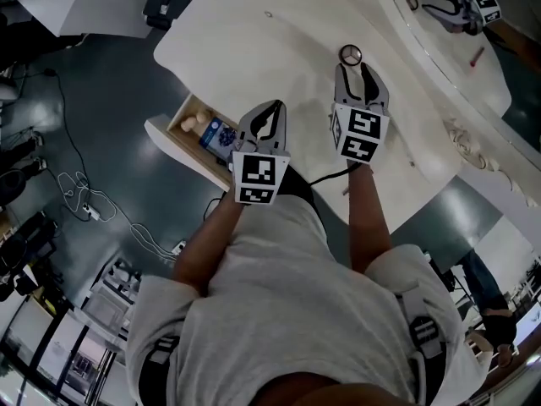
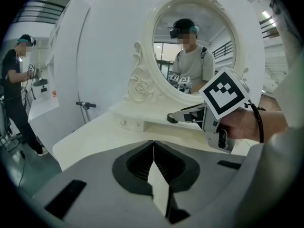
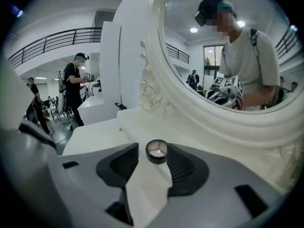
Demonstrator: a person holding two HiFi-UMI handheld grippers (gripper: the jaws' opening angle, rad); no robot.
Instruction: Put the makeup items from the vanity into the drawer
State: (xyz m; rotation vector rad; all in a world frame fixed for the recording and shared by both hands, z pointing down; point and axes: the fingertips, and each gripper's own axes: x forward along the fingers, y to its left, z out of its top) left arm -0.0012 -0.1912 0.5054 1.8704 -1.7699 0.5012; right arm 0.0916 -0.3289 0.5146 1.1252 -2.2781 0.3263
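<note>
On my right feed, the right claw (image 3: 153, 148) stands open, its two grey jaws spread apart. A small round black-rimmed makeup pot (image 3: 156, 151) sits on the white vanity desk (image 3: 95, 137) right at the mouth of the jaws, between the tips. It looks very close to the right-hand jaw, but I can't see either pad pressing on it, so I read that claw as holding nothing. From the head view the same pot (image 1: 350, 55) lies just past the tips of the right claw (image 1: 353, 68), out on the bare desk top (image 1: 254, 49) near the foot of the oval mirror with its ornate cream frame (image 3: 156, 70).

The left claw (image 2: 153, 144) is closed, its jaw tips meeting in a thin line with nothing between them. It hangs over the near edge of the desk, beside the right claw (image 2: 172, 118), which its camera catches reaching in towards the mirror frame (image 2: 142, 87). In the head view the left claw (image 1: 272, 108) sits just right of the open cream drawer (image 1: 169, 134), which is pulled out at the desk's left side. Inside the drawer I see a blue box (image 1: 216, 134) and some pale rounded items (image 1: 190, 125) that are too small to identify.
</note>
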